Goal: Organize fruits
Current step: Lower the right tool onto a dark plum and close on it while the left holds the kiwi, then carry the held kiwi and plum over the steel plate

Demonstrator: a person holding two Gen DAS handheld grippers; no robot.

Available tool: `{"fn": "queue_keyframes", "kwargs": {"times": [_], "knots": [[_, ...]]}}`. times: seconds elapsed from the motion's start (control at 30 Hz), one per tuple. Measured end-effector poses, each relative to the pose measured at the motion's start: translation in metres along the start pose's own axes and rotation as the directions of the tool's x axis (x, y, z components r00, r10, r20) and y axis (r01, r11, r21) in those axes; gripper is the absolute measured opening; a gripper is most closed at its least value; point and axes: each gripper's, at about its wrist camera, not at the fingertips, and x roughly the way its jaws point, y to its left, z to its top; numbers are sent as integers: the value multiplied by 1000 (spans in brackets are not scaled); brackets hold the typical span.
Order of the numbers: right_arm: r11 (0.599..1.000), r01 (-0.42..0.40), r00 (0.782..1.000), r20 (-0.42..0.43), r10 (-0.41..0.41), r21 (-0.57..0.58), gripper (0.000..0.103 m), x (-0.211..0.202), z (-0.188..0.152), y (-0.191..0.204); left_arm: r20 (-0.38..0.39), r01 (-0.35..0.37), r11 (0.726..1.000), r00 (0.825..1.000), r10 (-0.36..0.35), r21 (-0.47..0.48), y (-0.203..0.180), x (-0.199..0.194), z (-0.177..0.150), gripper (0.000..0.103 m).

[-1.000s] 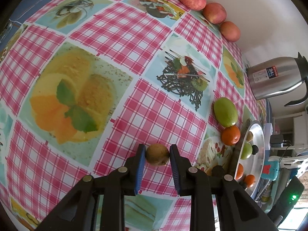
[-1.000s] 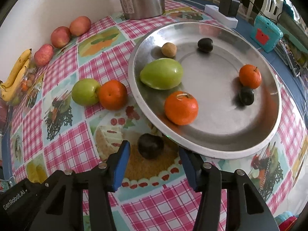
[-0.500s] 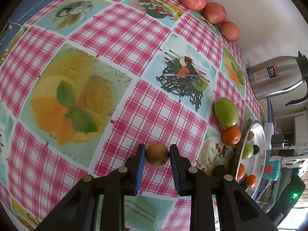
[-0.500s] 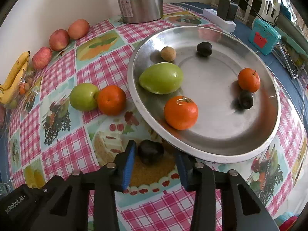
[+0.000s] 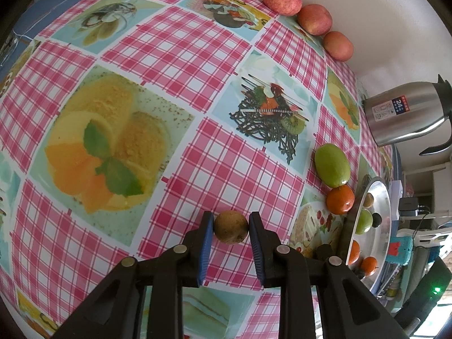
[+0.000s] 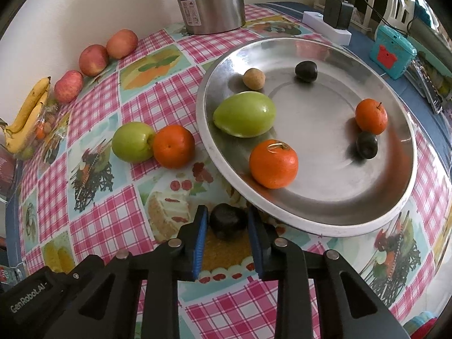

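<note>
My left gripper is shut on a small round brown fruit that rests on the checked tablecloth. In the right wrist view, my right gripper is closing on a dark plum; both blue pads touch its sides. The plum lies just in front of the silver tray. On the tray lie a green mango, two oranges, two dark plums and a small brown fruit. A green apple and an orange sit left of the tray.
Three red apples line the wall, with bananas at the far left. A steel kettle stands behind the tray. A power strip and a teal box lie at the back right.
The right gripper's fingers have drawn together onto the dark plum. The left gripper stays shut on the brown fruit in the same place.
</note>
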Motion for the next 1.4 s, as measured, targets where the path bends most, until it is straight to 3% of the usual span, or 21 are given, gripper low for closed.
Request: {"fn": "queue_keyframes", "kwargs": {"times": [0.43, 0.9, 1.23, 1.33, 1.4], "knots": [[995, -95, 995, 15, 95, 2, 29, -16, 2, 3, 29, -11, 1000, 1000, 11, -12, 2, -7, 1, 27], [976, -216, 973, 75, 217, -23, 29, -50, 12, 5, 132, 34, 999, 991, -32, -14, 1, -43, 9, 27], [975, -180, 983, -54, 174, -133, 30, -12, 11, 23, 122, 19, 999, 992, -15, -31, 4, -38, 9, 27], [977, -139, 988, -89, 126, -160, 30, 1, 8, 27, 120, 17, 999, 993, -13, -29, 3, -36, 8, 27], [974, -155, 985, -96, 141, -163, 30, 5, 7, 27, 116, 17, 999, 993, -13, -28, 2, -35, 8, 27]]}}
